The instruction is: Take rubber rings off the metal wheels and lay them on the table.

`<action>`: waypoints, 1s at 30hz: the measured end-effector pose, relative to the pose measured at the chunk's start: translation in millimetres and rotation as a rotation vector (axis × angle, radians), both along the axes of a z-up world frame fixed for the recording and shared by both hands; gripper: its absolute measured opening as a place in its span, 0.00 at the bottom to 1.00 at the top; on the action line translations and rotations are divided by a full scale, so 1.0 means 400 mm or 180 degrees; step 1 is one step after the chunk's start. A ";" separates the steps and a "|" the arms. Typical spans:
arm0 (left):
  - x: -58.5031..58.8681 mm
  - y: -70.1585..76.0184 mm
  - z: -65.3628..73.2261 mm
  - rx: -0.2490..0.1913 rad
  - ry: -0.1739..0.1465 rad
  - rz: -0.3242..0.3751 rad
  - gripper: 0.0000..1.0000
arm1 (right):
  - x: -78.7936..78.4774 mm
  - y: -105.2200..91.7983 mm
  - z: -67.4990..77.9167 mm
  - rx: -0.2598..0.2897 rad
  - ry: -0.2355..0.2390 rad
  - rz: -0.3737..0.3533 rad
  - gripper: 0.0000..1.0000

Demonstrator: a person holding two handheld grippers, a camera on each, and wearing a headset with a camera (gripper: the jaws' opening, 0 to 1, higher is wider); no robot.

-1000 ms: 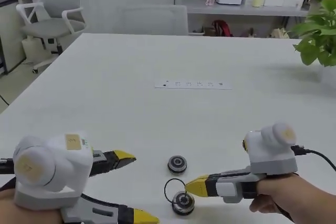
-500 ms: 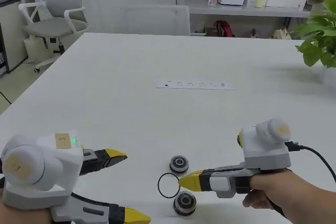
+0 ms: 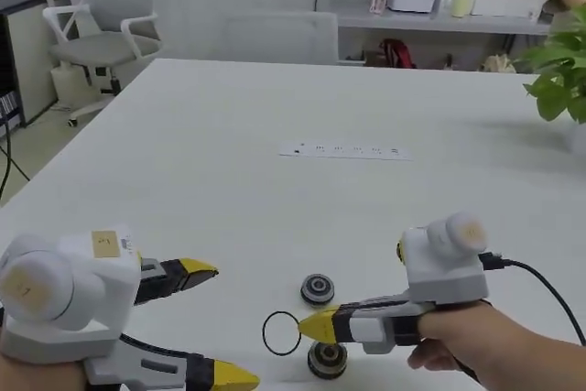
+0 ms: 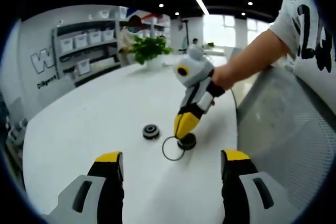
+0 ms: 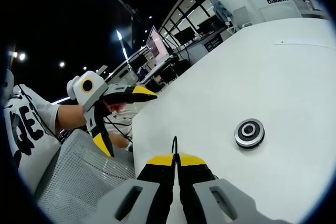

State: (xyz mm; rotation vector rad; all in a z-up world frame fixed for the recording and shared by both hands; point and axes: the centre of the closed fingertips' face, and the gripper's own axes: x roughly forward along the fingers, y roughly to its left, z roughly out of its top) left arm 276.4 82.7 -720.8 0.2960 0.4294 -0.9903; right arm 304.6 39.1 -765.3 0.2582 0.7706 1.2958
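Note:
My right gripper (image 3: 311, 325) (image 4: 181, 124) (image 5: 175, 159) is shut on a thin black rubber ring (image 3: 281, 333) (image 4: 174, 148), which hangs out to the left of its yellow tips, just above the table. Directly under those tips sits one metal wheel (image 3: 327, 360) (image 4: 187, 141). A second metal wheel (image 3: 317, 288) (image 4: 151, 131) (image 5: 249, 132) lies a little farther back on the white table (image 3: 275, 190). My left gripper (image 3: 206, 322) (image 4: 170, 163) is at the near left, open with nothing between its jaws, and it also appears in the right gripper view (image 5: 123, 119).
A white power strip (image 3: 345, 150) lies flat at the table's middle. A green plant (image 3: 560, 70) stands at the far right edge. Office chairs (image 3: 92, 38) and shelving with boxes are behind the table. A black cable (image 3: 545, 290) trails from the right gripper.
My right gripper has carried the rubber ring to the left, off the near wheel. The left gripper stays open and has barely moved. The head camera has shifted slightly.

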 end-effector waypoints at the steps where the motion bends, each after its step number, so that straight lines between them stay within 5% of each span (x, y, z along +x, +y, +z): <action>1: 0.000 0.002 0.000 0.0003 -0.0002 0.0004 0.77 | -0.001 0.002 -0.002 -0.0008 -0.0006 0.0004 0.00; 30: -0.007 0.017 -0.006 0.0032 0.0002 0.0035 0.77 | -0.021 0.041 -0.067 -0.0388 -0.0258 0.0092 0.00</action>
